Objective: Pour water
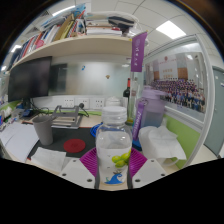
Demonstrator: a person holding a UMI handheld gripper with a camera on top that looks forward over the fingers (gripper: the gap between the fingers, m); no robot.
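Observation:
A clear plastic water bottle (114,145) with a white cap and a green-and-blue label stands upright between my two fingers. Both purple pads (90,160) press against its sides, so my gripper (114,166) is shut on it. The bottle appears lifted above the desk. Just beyond it to the right stands a translucent purple cup (150,112) with a white crumpled thing in front of it. The lower end of the bottle is hidden by the gripper body.
A red round lid or coaster (75,146) lies on the white desk (20,140) to the left. A grey box (44,128) and a dark tray (68,120) sit behind it. A monitor (28,78) and a shelf with books (70,35) stand at the back.

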